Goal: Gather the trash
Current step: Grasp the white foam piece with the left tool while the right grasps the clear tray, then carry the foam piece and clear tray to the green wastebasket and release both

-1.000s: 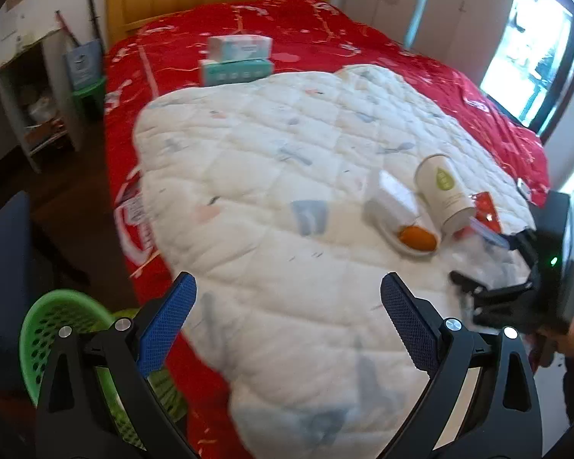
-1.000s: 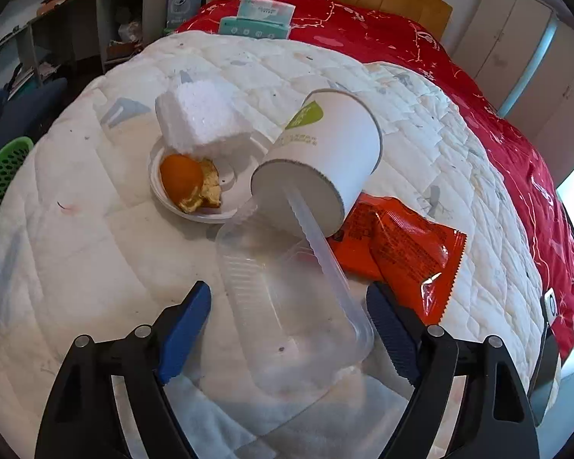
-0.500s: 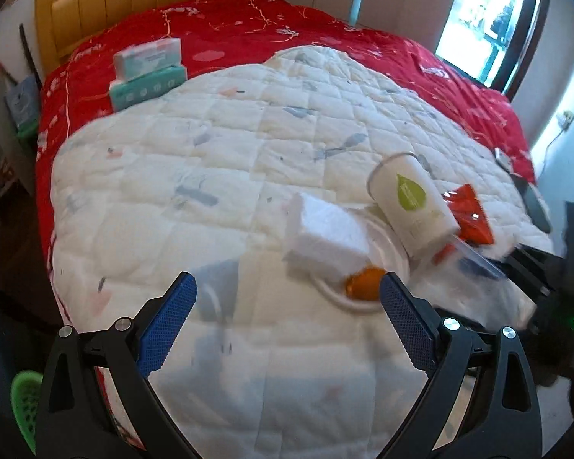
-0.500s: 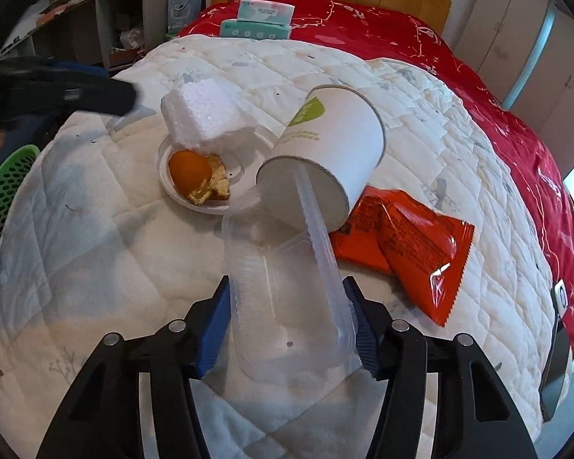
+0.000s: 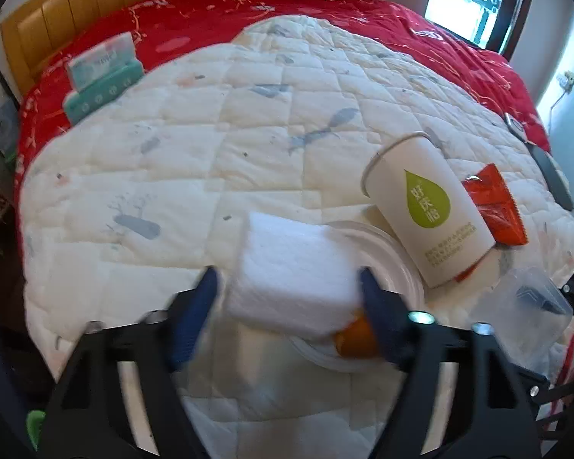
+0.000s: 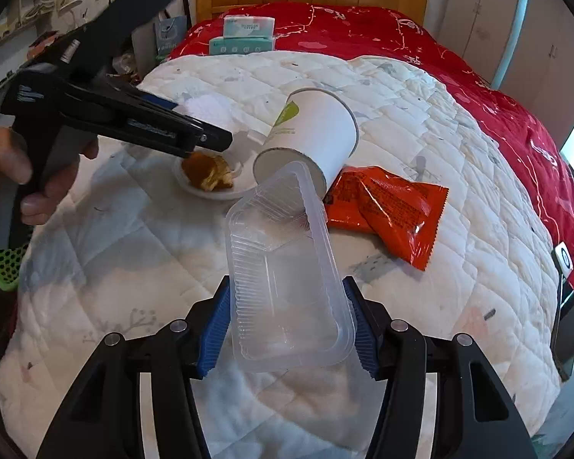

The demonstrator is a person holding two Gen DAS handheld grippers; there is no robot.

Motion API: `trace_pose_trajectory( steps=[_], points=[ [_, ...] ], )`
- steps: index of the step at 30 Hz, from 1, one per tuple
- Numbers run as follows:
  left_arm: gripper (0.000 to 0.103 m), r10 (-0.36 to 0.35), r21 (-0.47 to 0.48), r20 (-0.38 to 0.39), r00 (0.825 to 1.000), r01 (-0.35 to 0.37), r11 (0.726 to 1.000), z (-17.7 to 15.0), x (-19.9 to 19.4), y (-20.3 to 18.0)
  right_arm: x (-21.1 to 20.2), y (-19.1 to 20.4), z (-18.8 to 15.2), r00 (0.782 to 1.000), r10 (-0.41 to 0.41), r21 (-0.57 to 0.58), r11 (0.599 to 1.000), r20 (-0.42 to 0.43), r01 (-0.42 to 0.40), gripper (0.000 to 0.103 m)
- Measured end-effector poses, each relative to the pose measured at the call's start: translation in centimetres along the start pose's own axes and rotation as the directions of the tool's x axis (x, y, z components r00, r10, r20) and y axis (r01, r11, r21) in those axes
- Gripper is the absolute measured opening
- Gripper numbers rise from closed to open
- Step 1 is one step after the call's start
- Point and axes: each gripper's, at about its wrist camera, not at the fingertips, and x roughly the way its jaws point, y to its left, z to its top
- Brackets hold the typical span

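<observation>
Foam block [image 5: 291, 287]: white, rectangular, resting tilted on the plate's near rim. Plate [image 5: 394, 256]: white, shallow, flat on the quilt, holding an orange-brown food scrap [image 6: 206, 176]. Paper cup [image 6: 310, 134]: white with a green drop logo, on its side, base touching the tray. Tray [image 6: 287, 279]: clear ribbed plastic, raised at an angle. Wrapper [image 6: 390, 206]: orange-red foil packet, crumpled, flat beside the cup.
</observation>
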Motion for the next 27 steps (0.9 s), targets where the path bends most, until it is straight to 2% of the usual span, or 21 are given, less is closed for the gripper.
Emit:
trace_pose_trajectory(
  steps=[5,13,17,22,27],
  points=[
    [0.064,-0.003,-0.027,0.066,0.998,0.004,1.000,-1.0,-2.5,0.5,-1.3,1.0,0.0,1.000,0.010,0.021,1.000,0.023,-0.011,0.055],
    [0.064,0.001,-0.125,0.176,0.984,0.021,0.992,-5.0,-10.7,4.0,-4.7,6.0,0.5,0.995,0.059,0.002,0.998,0.077,-0.060,0.055],
    [0.064,0.044,-0.184,0.203,0.978,-0.006,0.983,-8.7,-14.9,6.9,-6.0,9.2,1.0,0.991,0.092,-0.021,0.996,0.096,-0.091,0.055],
    [0.064,0.147,-0.247,0.213,0.966,-0.092,0.965,-14.1,-19.1,10.9,-6.9,13.7,1.5,0.984,0.143,-0.050,0.989,0.105,-0.139,0.055],
    [0.064,0.214,-0.357,0.177,0.961,-0.140,0.924,-19.7,-21.8,15.5,-7.2,18.1,1.7,0.977,0.186,-0.086,0.980,0.101,-0.178,0.055]
  ],
)
